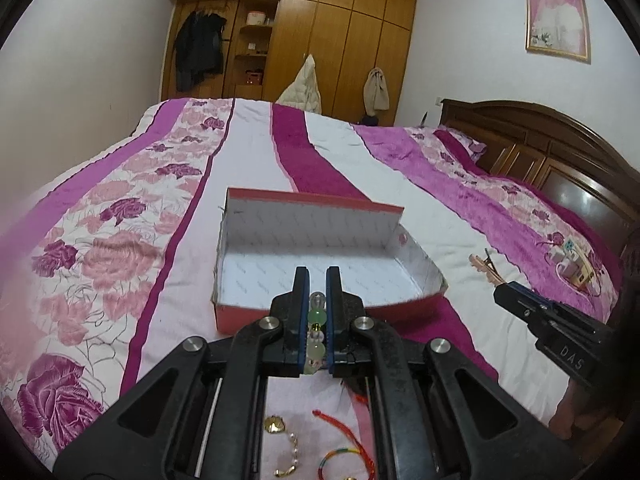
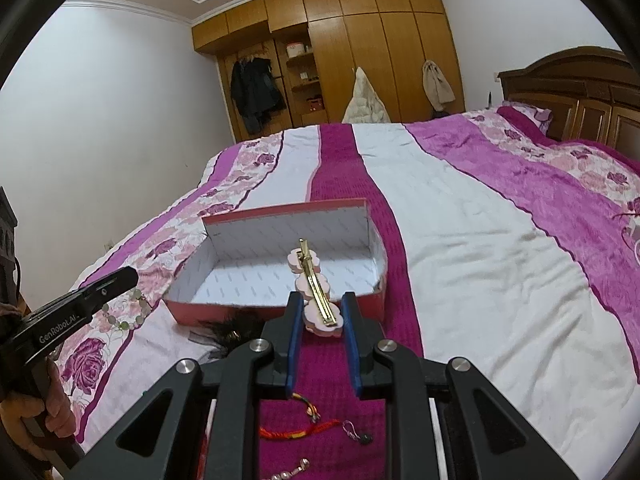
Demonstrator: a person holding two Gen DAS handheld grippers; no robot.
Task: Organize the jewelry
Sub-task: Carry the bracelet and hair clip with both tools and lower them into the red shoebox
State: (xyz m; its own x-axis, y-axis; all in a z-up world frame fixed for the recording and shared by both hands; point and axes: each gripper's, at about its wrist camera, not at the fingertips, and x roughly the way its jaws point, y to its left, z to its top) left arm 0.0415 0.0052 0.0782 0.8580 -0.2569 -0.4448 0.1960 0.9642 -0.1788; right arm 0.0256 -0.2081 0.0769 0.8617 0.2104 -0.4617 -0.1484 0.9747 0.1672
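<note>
round glassy beads [image 1: 316, 322] — flat scalloped hair clip [image 2: 318, 292]

hidden: bead bracelet [image 1: 316, 334] mostly between pads | cut off: pearl chain [image 2: 290, 471] at bottom edge

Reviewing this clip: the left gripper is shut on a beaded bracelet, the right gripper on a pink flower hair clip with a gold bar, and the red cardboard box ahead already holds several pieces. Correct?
Not quite. The red cardboard box is empty, its white lining bare in both wrist views. The rest stands: left gripper shut on the beaded bracelet, right gripper on the pink flower hair clip.
</note>
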